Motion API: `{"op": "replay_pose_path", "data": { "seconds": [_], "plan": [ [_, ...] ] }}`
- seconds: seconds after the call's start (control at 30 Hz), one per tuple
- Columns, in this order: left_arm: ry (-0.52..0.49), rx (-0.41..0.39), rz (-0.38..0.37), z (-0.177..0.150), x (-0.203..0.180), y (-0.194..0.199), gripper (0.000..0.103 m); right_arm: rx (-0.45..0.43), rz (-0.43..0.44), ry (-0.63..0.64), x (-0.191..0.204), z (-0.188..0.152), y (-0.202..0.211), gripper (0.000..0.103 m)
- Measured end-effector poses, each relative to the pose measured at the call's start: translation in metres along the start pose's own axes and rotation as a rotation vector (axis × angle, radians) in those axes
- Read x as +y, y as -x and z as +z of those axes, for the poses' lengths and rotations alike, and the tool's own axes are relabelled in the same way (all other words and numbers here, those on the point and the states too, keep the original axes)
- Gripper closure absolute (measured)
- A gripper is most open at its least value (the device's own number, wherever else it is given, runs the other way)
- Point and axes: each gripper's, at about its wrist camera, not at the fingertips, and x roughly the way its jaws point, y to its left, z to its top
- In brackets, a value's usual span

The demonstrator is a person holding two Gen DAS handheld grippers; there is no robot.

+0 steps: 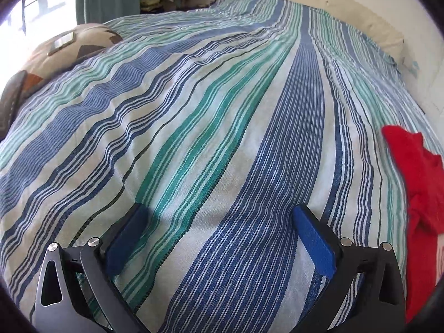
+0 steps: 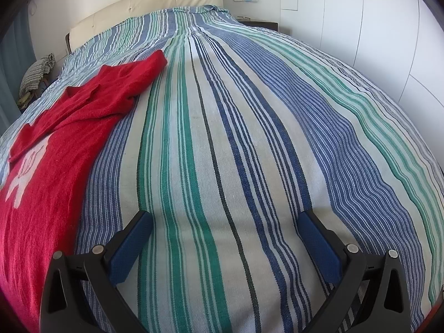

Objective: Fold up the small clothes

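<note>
While both the left gripper (image 1: 219, 216) and right gripper (image 2: 226, 222) gape wide and empty over the striped bedspread (image 2: 249, 152), the red sweater (image 2: 55, 152) lies spread between them.

red garment (image 2: 69, 127), blue-green-white striped bedspread (image 2: 236, 138)

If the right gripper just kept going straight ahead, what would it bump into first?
Probably only the striped bedspread. The right gripper is open and points along bare stripes toward the headboard. The red sweater lies off to its left, though depth is unclear.

One red garment (image 2: 55, 144), one striped bedspread (image 2: 236, 138), two claws (image 1: 219, 213) (image 2: 226, 219).
</note>
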Motion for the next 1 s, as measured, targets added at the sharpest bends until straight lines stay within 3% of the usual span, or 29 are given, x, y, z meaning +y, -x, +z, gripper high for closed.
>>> {"op": "replay_pose_path", "data": {
  "seconds": [1.0],
  "plan": [
    [0.006, 0.001, -0.007, -0.0021, 0.0011, -0.0014, 0.0, 0.0, 0.001, -0.002, -0.0003, 0.0005, -0.0002, 0.0]
  ]
}}
